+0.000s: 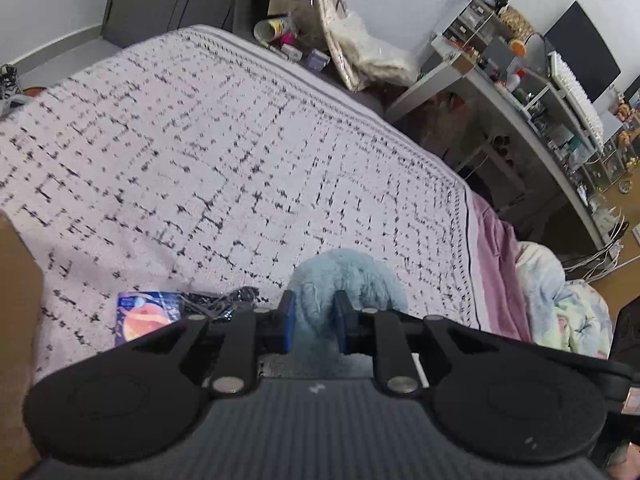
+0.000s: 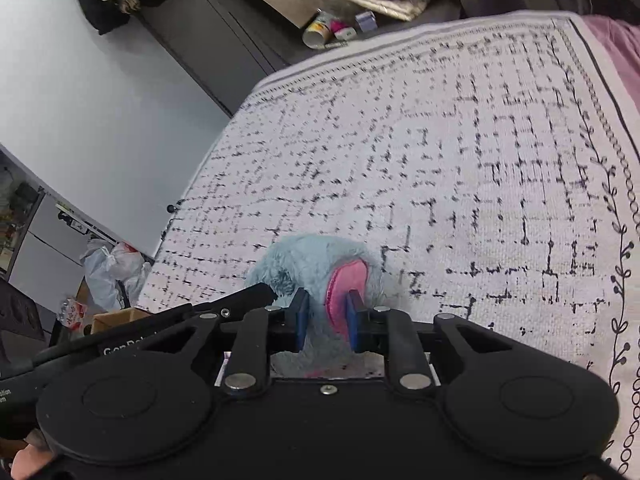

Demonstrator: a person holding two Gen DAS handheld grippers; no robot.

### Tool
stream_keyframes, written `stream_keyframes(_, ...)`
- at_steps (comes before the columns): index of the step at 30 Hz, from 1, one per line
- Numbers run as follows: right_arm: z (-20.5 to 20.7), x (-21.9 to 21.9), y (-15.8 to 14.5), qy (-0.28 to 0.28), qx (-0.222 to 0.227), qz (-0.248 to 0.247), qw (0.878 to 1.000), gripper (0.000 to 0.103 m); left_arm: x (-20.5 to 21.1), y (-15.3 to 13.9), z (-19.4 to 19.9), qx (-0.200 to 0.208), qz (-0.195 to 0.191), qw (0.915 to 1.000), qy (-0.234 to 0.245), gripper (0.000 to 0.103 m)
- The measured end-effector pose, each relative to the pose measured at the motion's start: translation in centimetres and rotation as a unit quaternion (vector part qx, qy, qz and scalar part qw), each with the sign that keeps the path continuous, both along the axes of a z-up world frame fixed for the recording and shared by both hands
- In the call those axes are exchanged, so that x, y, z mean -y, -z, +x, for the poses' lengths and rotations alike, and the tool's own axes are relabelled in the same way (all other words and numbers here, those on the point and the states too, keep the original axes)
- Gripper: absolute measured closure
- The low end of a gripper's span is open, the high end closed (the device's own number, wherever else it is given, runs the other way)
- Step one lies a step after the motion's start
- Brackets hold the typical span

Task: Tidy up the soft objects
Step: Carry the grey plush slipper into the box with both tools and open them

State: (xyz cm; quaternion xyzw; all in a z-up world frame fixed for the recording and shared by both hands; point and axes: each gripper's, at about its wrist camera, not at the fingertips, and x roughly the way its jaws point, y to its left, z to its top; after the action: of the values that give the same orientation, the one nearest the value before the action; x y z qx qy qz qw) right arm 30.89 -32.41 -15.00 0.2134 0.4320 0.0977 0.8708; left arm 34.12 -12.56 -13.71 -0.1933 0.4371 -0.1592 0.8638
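A light blue plush toy [image 1: 352, 280] is held between both grippers above the bed. My left gripper [image 1: 314, 318] is shut on its fluffy blue fur. In the right wrist view the same plush toy [image 2: 308, 264] shows a pink patch [image 2: 346, 284], and my right gripper [image 2: 327, 320] is shut on it at that patch. The left gripper's black body [image 2: 160, 320] shows at the left of the right wrist view, close beside the right one. The toy's lower part is hidden behind the gripper bodies.
The bed cover [image 1: 200, 140] is white with a black dash pattern. A colourful packet [image 1: 144, 316] and a black crinkled item [image 1: 220, 304] lie on it near the left gripper. A cardboard box edge [image 1: 16, 320] stands left. A cluttered desk [image 1: 520, 92] and bedding pile [image 1: 560, 300] are right.
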Motion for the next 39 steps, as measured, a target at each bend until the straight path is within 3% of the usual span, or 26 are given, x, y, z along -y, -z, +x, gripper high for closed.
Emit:
stream_keyframes(20,-2.8,-8.9,-6.1,-0.063,0.066,0.002,0.996,0.084,-9.3,-6.3,-5.5,0.066,-0.013,0.9958,-0.062,0.084)
stream_keyframes(31,-3.5,-15.1,-6.8,-0.110,0.078,-0.001,0.991,0.083,-15.6,-6.8,-8.1,0.079,-0.013,0.9908,-0.109,0.084)
stream_keyframes(39,-3.6,-20.0,-5.5,-0.142,0.065,0.002,0.988,0.083,-20.2,-5.7,-9.5,0.068,0.000,0.9872,-0.144,0.084)
